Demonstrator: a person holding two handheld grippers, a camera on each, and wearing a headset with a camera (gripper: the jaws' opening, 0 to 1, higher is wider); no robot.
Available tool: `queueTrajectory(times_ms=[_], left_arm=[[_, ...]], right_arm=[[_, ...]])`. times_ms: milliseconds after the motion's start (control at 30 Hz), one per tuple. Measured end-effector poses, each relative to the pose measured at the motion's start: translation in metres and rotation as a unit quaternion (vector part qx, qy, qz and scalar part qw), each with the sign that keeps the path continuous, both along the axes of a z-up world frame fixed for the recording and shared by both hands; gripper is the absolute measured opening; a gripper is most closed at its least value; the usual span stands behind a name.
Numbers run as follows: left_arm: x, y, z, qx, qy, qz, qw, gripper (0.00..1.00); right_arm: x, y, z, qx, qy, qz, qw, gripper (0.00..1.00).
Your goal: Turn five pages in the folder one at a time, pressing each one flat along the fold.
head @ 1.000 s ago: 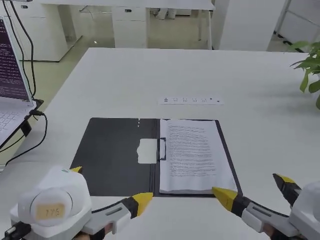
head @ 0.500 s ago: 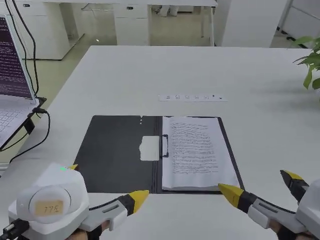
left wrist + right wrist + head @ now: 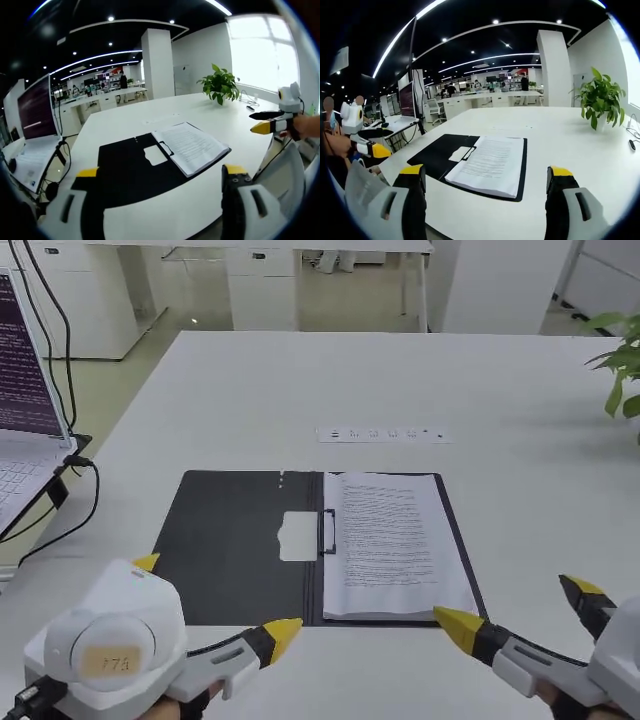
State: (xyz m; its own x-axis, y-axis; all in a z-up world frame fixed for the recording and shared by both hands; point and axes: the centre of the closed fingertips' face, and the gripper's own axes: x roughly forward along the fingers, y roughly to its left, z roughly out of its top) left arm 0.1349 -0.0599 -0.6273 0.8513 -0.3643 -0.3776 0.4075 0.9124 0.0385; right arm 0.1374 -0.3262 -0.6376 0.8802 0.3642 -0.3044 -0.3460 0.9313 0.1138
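The print on the pages (image 3: 388, 540) is too small to read. In the head view the left edge cuts off the laptop (image 3: 15, 370), and the right edge the plant (image 3: 622, 358).

The left gripper (image 3: 215, 595) comes up a little and looks bigger now. Its left yellow tip sits a bit farther in, by the near left corner of the folder (image 3: 225, 570).
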Motion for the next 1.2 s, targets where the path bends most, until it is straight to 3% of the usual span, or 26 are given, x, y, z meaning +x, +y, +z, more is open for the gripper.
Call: queueTrajectory(times_ms=[667, 1200], left_arm=[[-0.001, 0.0005, -0.0042, -0.004, 0.011, -0.002, 0.9999, 0.99], [0.0002, -0.0029, -0.0038, 0.001, 0.01, -0.009, 0.9999, 0.99]], right_arm=[[-0.0033, 0.0029, -0.0015, 0.004, 0.003, -0.001, 1.0, 1.0], [-0.0059, 0.0059, 0.0004, 0.006, 0.0, 0.002, 1.0, 1.0]])
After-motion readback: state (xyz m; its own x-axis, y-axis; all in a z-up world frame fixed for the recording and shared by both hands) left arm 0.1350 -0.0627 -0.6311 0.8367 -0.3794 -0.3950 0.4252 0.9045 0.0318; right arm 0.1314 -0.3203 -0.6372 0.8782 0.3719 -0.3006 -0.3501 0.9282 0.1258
